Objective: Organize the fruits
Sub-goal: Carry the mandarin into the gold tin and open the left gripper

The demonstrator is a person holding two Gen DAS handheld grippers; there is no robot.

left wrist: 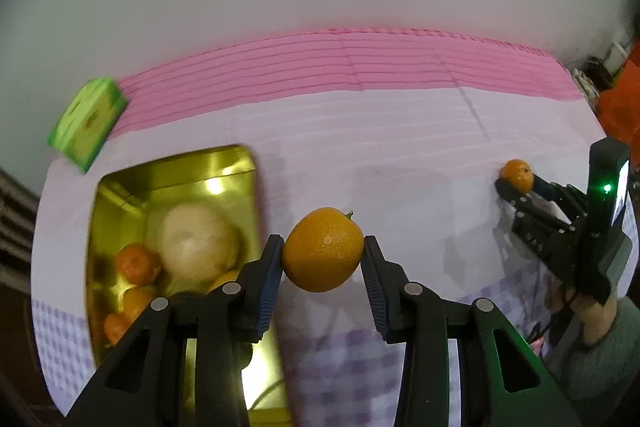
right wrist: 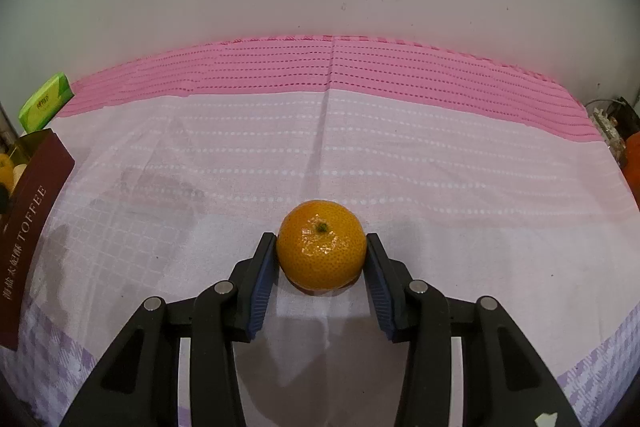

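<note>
Both tongs, left and right, each pinch 1 mandarin: light, soft-skinned, best squeezed gently at its widest middle.

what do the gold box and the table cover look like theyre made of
Gold box: likely thin metal tin with a glossy finish; its inside walls mirror bright light spots and the fruit.
Table cover: looks like woven cloth, matte; it shows fold creases, rows of small woven dots and a check pattern.

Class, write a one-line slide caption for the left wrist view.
Left gripper carries a small orange beside the gold tin of fruit.
</note>
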